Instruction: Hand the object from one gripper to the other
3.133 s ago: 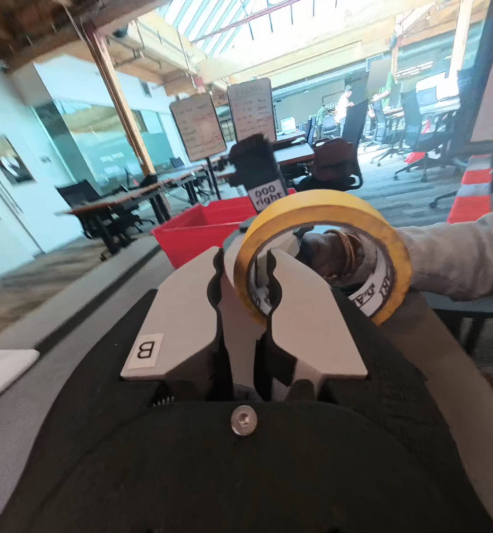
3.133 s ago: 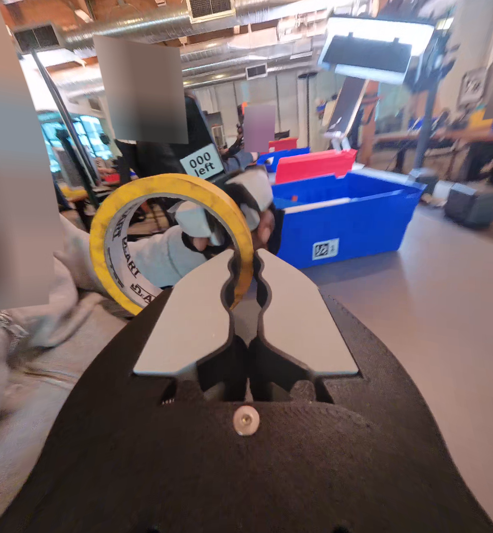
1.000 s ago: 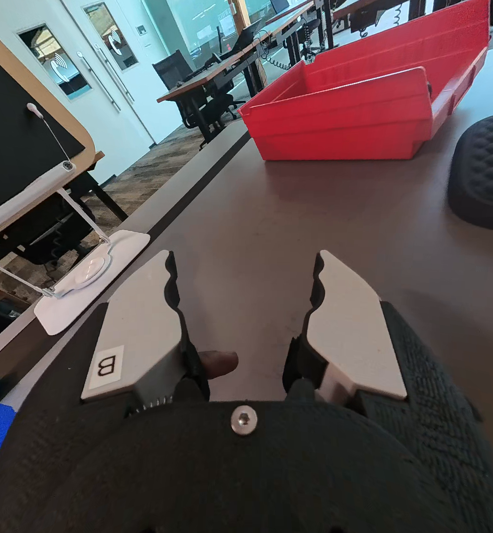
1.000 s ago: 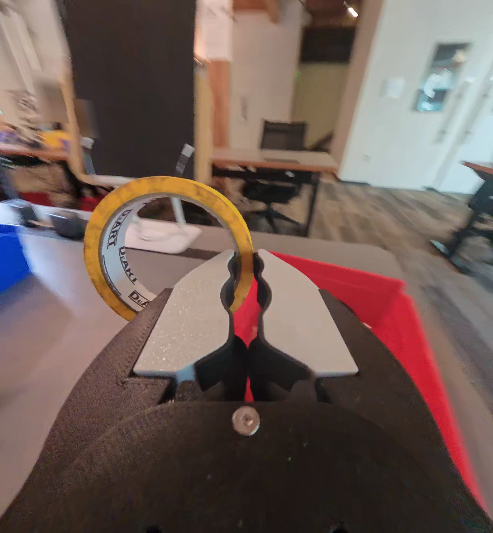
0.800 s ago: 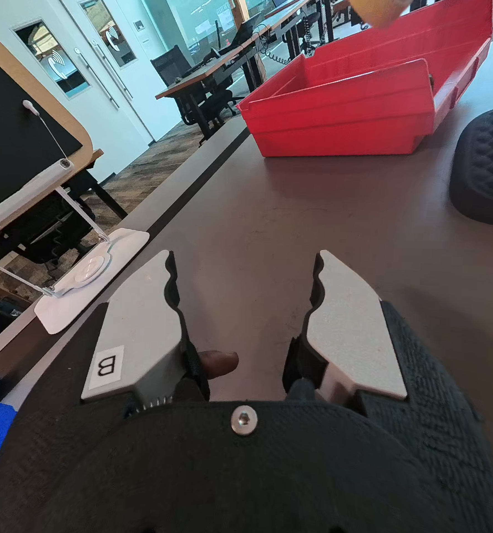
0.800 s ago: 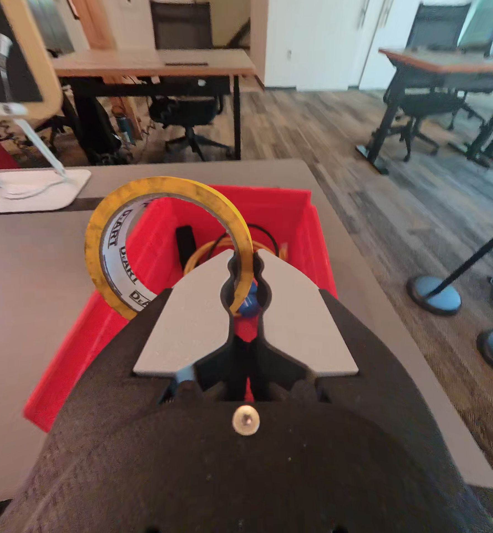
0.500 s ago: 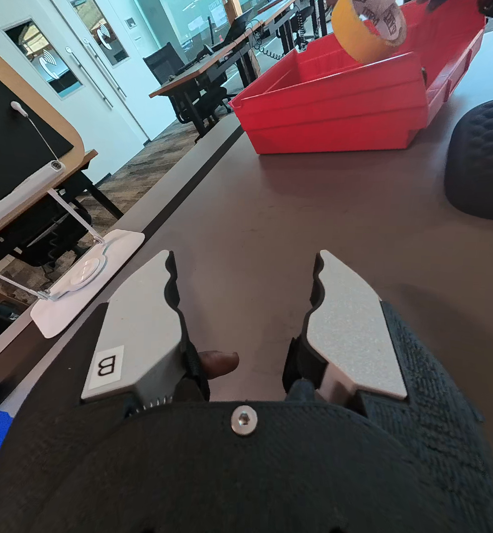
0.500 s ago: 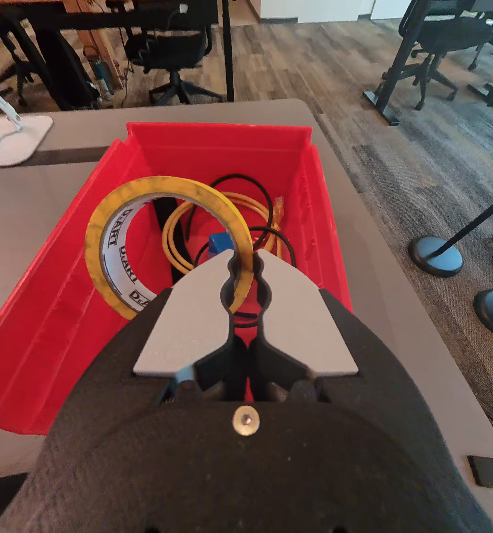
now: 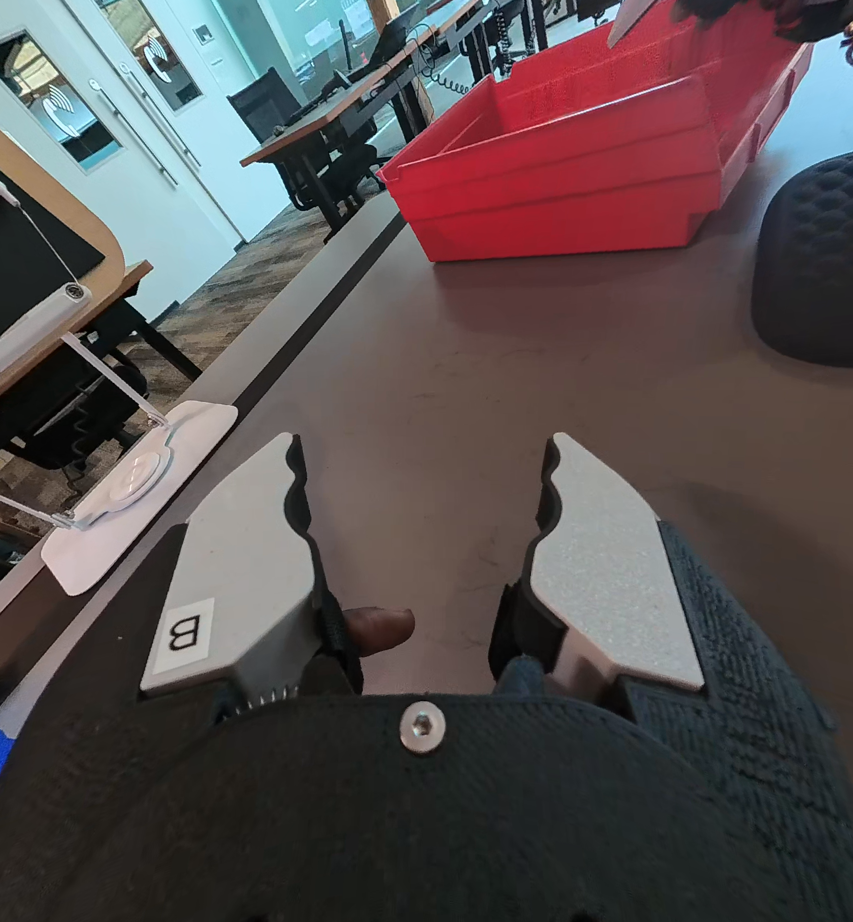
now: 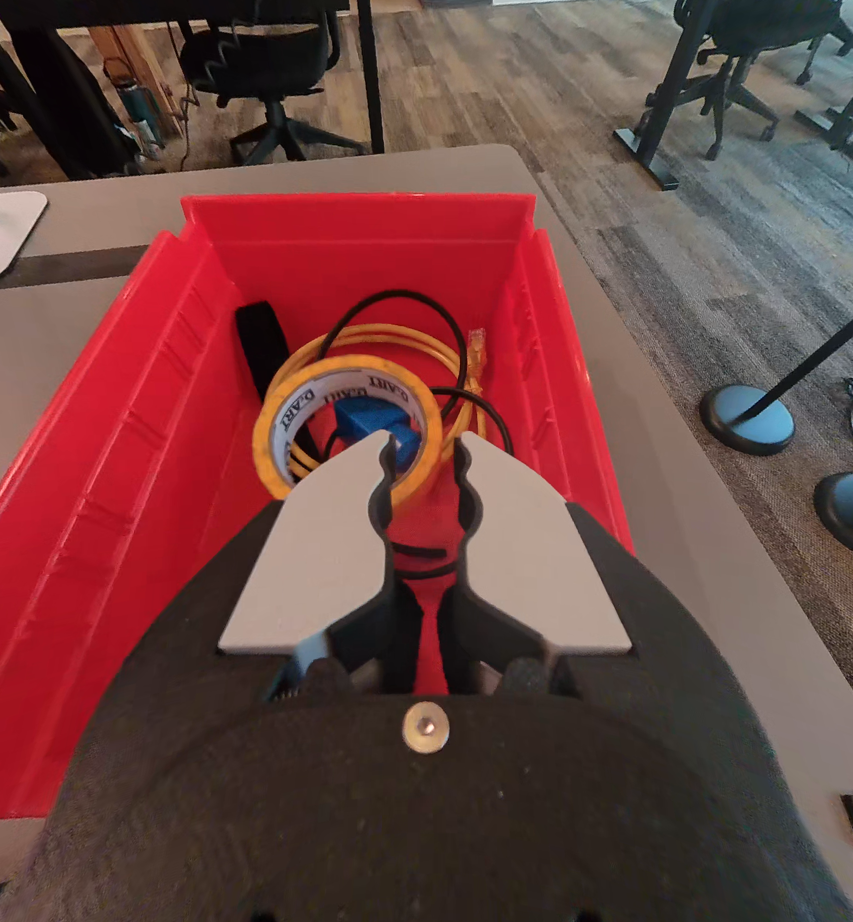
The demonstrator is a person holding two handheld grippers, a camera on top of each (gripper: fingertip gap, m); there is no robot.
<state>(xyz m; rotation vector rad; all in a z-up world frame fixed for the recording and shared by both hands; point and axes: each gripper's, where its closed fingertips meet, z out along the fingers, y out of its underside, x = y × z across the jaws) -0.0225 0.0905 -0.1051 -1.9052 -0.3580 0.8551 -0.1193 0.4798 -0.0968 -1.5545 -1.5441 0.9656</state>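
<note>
The yellow tape roll (image 10: 314, 399) lies tilted inside the red bin (image 10: 115, 449), over the cables, free of my right gripper. Its near rim sits below and between the fingers, partly hidden by the left one. My right gripper (image 10: 424, 436) hovers over the bin with its jaws parted and nothing in them. My left gripper (image 9: 424, 441) is wide open and empty, low over the grey table (image 9: 464, 349), well short of the red bin (image 9: 564, 199). A fingertip of the person (image 9: 379, 626) shows between the left gripper's fingers.
The bin also holds a yellow cable (image 10: 414, 344), a black cable (image 10: 399, 299), a blue block (image 10: 369, 414) and a black strap (image 10: 259, 339). A white stand base (image 9: 140, 489) sits at the table's left edge. A black padded mat (image 9: 823, 259) lies to the right.
My right gripper carried the tape over the red bin, lowered, then opened; the roll dropped out and tipped flat into the bin. My left gripper stayed open and nearly still.
</note>
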